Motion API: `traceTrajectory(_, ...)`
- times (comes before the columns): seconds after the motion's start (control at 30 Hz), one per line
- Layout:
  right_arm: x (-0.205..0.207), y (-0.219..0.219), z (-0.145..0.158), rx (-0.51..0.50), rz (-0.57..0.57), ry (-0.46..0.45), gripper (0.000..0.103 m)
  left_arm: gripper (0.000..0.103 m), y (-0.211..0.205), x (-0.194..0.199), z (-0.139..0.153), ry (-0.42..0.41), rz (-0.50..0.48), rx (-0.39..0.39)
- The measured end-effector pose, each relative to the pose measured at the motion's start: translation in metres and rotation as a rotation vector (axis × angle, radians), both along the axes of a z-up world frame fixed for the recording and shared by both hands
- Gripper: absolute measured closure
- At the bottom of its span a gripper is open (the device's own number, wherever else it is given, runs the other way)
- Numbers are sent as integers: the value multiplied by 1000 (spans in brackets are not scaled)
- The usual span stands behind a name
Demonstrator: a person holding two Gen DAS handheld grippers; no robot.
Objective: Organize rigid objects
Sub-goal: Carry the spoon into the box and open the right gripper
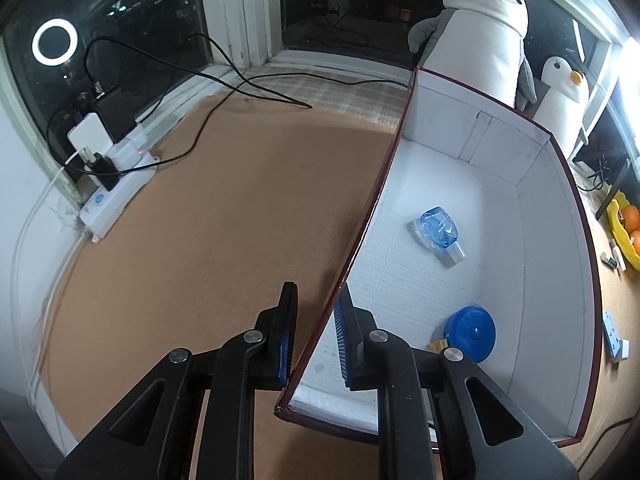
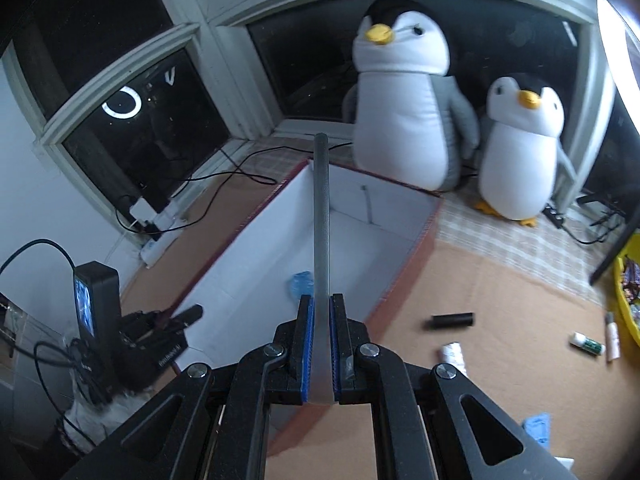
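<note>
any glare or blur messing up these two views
Left wrist view: a bright light blows out the right edge, a ring light reflection glares in the dark window, and the box walls bow from fisheye. Right wrist view: glare top right, slight motion blur on the penguins, while the gripped grey tool is fairly sharp.

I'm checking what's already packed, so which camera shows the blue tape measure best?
The left wrist view: the blue tape measure lies in plain sight on the floor of the white box, near its corner. In the right wrist view it cannot be seen at all.
</note>
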State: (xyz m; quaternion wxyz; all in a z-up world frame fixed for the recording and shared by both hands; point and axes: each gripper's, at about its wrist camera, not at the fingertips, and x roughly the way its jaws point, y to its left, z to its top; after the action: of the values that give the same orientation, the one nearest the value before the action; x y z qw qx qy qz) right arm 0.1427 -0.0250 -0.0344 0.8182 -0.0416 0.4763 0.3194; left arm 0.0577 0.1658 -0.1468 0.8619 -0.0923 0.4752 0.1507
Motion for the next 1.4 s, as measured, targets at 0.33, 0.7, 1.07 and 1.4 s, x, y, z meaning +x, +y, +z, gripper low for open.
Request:
traceTrajectory(0.33, 7, 50, -43, -41, 1, 90, 96, 87, 0, -1, 0, -9, -3, -8)
traceTrajectory(0.7, 17, 63, -75, -96, -15, 134, 96, 87, 0, -1, 0, -10, -2, -10)
traceTrajectory(1.07, 13, 67, -78, -108, 20, 112, 69, 87, -1, 0, 0, -7, 1, -11)
traceTrajectory(1.4, 5, 53, -55, -51, 31, 74, 55, 87, -1, 1, 0, 3, 2, -3)
